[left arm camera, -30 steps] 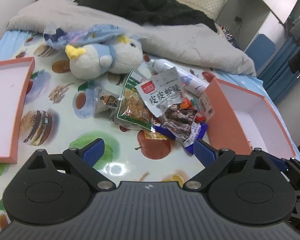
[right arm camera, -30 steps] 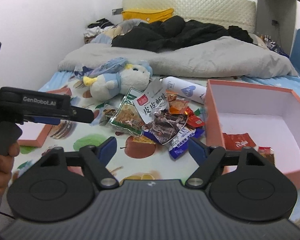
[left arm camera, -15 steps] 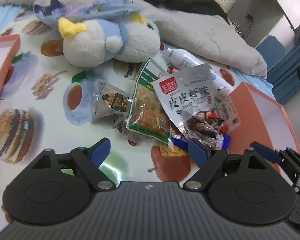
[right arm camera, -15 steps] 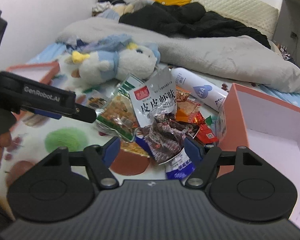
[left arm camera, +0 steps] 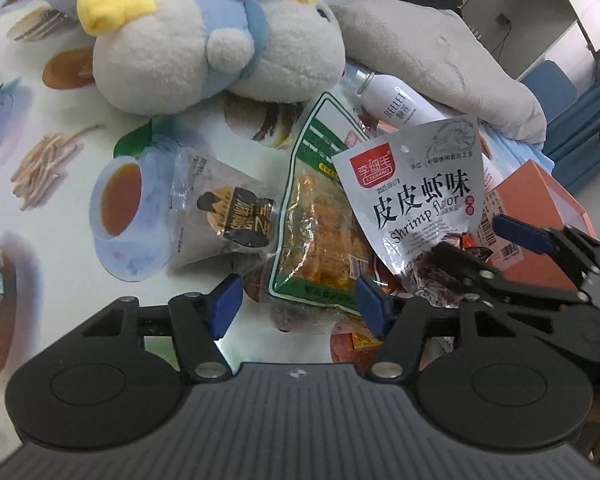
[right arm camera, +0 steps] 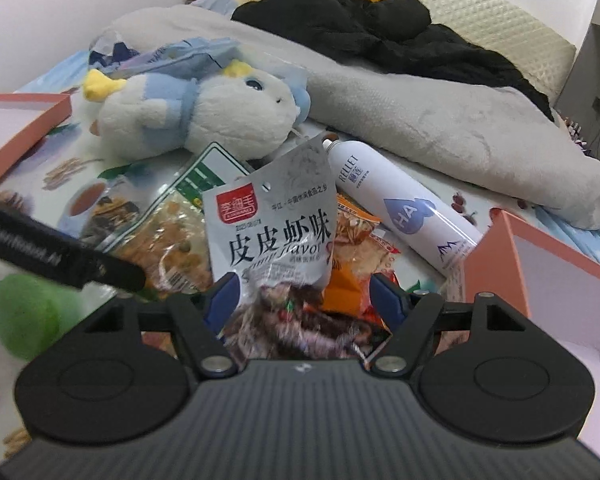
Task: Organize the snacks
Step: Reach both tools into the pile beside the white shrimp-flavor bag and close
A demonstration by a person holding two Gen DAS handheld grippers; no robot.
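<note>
Jaws of left gripper (left arm camera: pixel 298 304) have been closing, straddling green snack packet (left arm camera: pixel 320 232), not yet pinching; packet running lengthwise away. Right gripper (right arm camera: pixel 304 300) standing apart around silver shrimp packet (right arm camera: pixel 272 232).

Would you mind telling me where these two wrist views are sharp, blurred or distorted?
Left wrist view: the shrimp-flavour packet prints crisply, fisheye bulges the plush toy, and glare sits on the clear wrapper. Right wrist view: the dark snacks near the lens and the lower left corner smear; the white bottle stays legible.
</note>
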